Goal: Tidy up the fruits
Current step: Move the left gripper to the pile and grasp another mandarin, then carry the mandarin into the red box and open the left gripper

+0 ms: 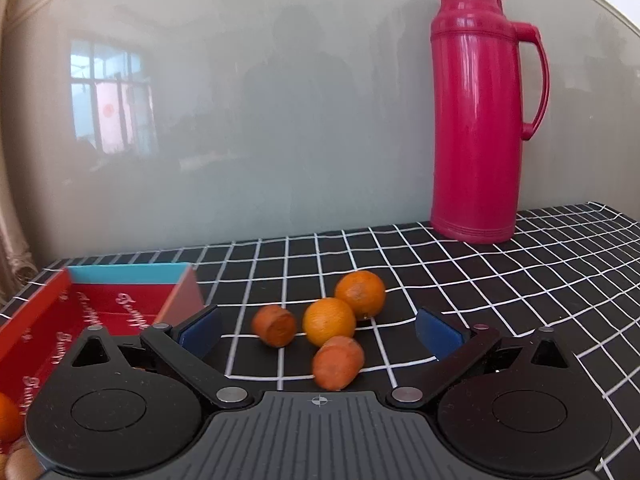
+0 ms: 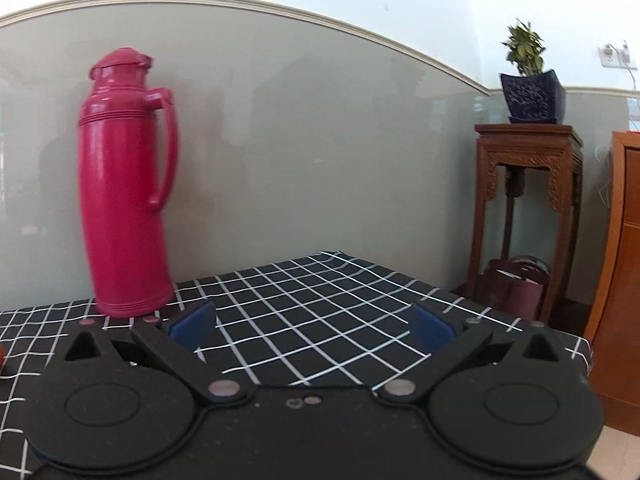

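A: What was on the worktop, biggest first?

B: Checked cloth, tall pink flask at the back, red box at left w/ one orange already inside. Then four loose fruits just ahead of the left tool: two oranges touching, far one and near one, plus two darker cut-ended pieces, left piece and front piece.

A: Tools?

B: Left tool spread wide, nothing pinched; front piece sat between its pads but untouched. Right tool also spread, empty, over bare cloth.

A: Handling?

B: Prob. light, firm, round, so they'd roll. I'd squeeze across the widest part, gently; skin's smooth, approx. slippery.
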`<state>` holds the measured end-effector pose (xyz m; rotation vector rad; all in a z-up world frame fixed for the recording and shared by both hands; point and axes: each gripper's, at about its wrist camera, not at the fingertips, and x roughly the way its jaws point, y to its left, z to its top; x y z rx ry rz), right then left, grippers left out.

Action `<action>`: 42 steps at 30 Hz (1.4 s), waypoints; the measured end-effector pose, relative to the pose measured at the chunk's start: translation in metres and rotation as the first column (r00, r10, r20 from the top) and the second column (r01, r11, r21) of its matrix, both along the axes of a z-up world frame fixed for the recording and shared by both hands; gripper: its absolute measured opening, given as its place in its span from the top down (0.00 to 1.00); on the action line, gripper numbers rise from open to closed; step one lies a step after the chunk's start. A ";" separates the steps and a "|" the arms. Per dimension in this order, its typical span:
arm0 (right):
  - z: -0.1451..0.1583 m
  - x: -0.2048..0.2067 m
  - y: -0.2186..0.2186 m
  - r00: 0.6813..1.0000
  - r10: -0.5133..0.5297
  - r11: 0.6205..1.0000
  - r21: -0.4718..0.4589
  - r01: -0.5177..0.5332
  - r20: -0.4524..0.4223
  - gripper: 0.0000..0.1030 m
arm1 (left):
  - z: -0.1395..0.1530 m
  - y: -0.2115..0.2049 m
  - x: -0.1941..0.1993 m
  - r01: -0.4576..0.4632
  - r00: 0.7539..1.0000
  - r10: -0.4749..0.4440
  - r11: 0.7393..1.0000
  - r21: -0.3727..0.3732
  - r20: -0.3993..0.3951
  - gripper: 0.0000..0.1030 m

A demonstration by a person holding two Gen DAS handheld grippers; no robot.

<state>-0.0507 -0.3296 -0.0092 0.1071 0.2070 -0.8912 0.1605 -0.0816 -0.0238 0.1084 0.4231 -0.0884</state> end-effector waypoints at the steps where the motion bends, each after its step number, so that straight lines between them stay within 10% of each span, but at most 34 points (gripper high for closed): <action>1: 0.000 -0.001 -0.003 1.000 -0.008 1.000 0.001 0.008 -0.001 0.00 | -0.001 -0.001 0.005 0.001 1.000 -0.001 1.000 -0.002 -0.017 0.18; 23: -0.018 0.005 -0.046 0.986 -0.147 0.988 0.037 0.150 -0.076 0.00 | -0.031 -0.015 0.065 -0.007 0.989 0.007 1.000 -0.001 -0.145 0.62; 42: -0.014 0.021 -0.026 0.993 -0.071 0.996 0.043 0.075 -0.090 0.00 | 0.003 0.008 0.025 0.021 0.997 -0.023 0.999 -0.033 -0.068 0.62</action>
